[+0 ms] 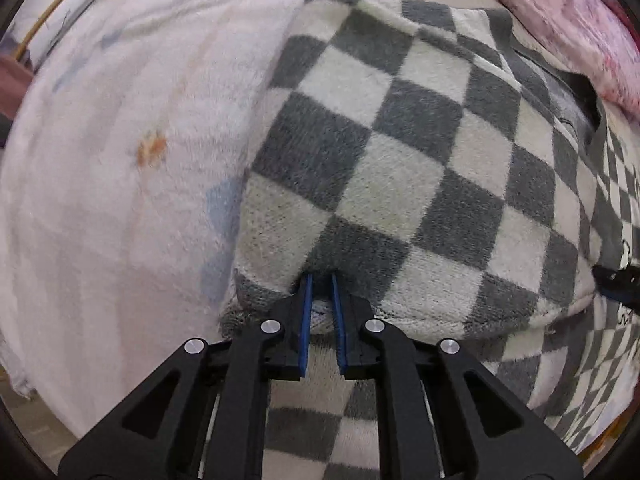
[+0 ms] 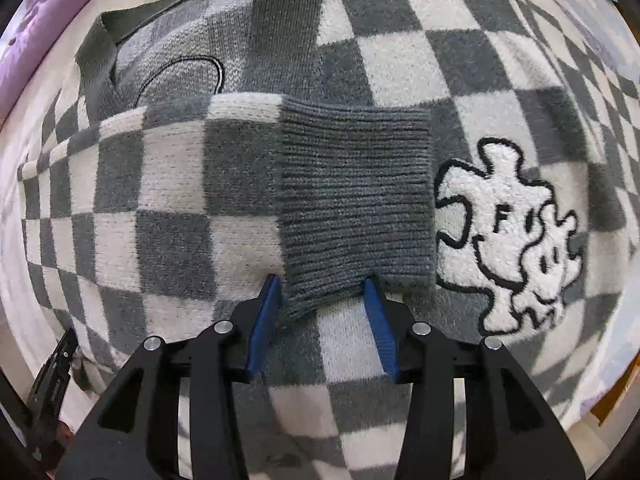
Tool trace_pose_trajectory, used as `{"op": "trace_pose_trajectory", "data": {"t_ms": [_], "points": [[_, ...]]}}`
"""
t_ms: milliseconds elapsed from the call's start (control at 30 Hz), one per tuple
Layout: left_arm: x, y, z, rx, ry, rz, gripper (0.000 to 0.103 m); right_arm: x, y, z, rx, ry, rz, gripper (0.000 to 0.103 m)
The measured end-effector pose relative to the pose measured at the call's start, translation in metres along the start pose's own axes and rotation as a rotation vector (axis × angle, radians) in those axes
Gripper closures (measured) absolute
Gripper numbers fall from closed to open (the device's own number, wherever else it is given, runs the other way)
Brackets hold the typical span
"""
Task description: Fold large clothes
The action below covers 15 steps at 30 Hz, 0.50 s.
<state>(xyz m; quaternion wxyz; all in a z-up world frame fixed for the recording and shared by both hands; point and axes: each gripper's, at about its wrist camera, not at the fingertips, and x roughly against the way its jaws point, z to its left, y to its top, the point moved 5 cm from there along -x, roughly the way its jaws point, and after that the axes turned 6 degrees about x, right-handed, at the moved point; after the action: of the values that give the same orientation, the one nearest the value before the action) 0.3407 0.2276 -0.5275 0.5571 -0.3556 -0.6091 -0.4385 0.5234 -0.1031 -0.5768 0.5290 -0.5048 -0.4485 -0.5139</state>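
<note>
left claw (image 1: 321, 280): pointing down, blue pads nearly together, clenched on a fold of the grey-and-white checkered fleece sweater (image 1: 400, 152) at its near edge. a pinch of fabric sits between the pads.

right claw (image 2: 325, 280): pointing down, jaws parted and released. the grey ribbed knit cuff (image 2: 356, 200) of the sweater lies between the blue pads; the left pad sits just beside the cuff's edge and the right pad at its lower hem, neither pressing it.

the sleeve is folded across the sweater's body, with the cuff lying flat just left of the white fluffy cartoon patch with black outline (image 2: 508, 236). the grey ribbed collar band (image 2: 288, 20) shows above.

the sweater lies spread on a pale pink-white plush blanket (image 1: 120, 160). an orange mark (image 1: 152, 150) shows on that blanket left of the sweater. pink-purple floral bedding (image 1: 560, 12) lies at the far edge.
</note>
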Motion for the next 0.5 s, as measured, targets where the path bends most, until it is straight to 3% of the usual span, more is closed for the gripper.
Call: {"op": "trace_pose_trajectory", "data": {"t_ms": [100, 167, 233, 333, 467, 500], "points": [[0.007, 0.003, -0.001, -0.002, -0.004, 0.006, 0.090, 0.010, -0.017, 0.005, 0.002, 0.000, 0.010, 0.056], [0.015, 0.002, -0.002, 0.007, -0.029, 0.006, 0.075, 0.025, -0.023, 0.004, 0.003, 0.015, 0.002, 0.042], [0.027, 0.003, -0.010, 0.019, -0.038, -0.004, 0.040, 0.043, -0.025, 0.006, 0.013, 0.031, -0.028, 0.034], [0.046, 0.006, -0.013, 0.024, -0.043, -0.022, 0.038, 0.067, -0.025, 0.010, 0.034, 0.032, -0.061, 0.025], [0.067, -0.003, -0.019, 0.047, -0.039, -0.005, 0.029, 0.103, -0.024, 0.010, 0.050, 0.048, -0.082, 0.023], [0.073, -0.004, -0.020, 0.053, -0.048, -0.002, 0.029, 0.114, -0.039, 0.011, 0.058, 0.056, -0.088, 0.023]]}}
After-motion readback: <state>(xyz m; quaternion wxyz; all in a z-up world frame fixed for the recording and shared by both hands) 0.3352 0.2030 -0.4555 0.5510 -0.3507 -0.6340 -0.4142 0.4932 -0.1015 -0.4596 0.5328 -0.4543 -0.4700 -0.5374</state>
